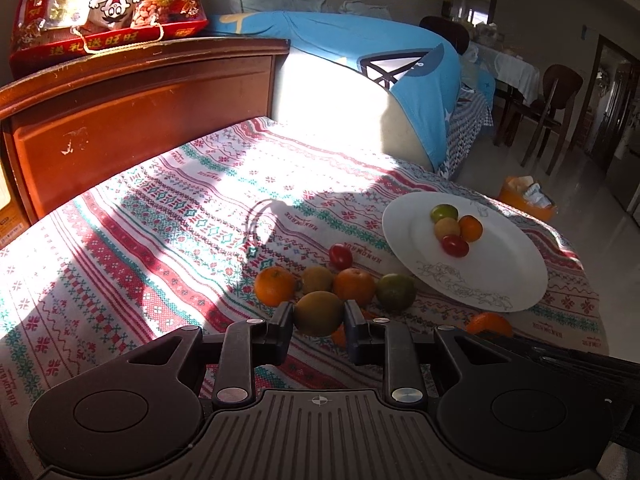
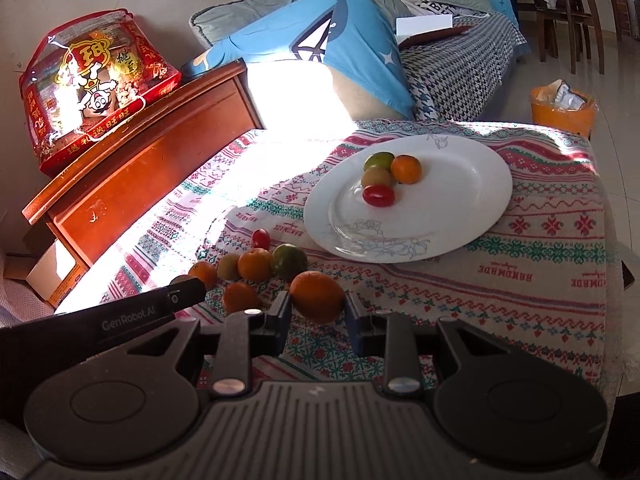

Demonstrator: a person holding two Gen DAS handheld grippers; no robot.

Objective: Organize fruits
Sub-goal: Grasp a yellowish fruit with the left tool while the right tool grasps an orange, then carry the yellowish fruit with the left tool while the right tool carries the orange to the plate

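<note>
while each claw has a round fruit between its fingers, both grips look thin, and that is where trouble could start. the left claw [image 1: 319, 316] pinches a brownish-green fruit [image 1: 319, 313] just in front of the loose cluster on the table, and the right claw [image 2: 317, 306] pinches an orange [image 2: 317, 296] near the same cluster. the fingers meet only the widest part of each fruit, so a tilt or a quick swing toward the plate [image 2: 472, 200] could let one roll out and off the cloth-covered table [image 2: 540, 264].

the two claws sit close together; in the right view the left tool's dark body lies just beside the remaining fruits, so moving both at once risks a bump that scatters the cluster, including the small red tomato [image 2: 261, 238].

the plate already holds four fruits [image 2: 390, 178] bunched near its far side. setting a new one down against them could nudge them across the smooth surface, and the plate seems to rest slightly uneven on the cloth, though i cannot tell for sure.
</note>
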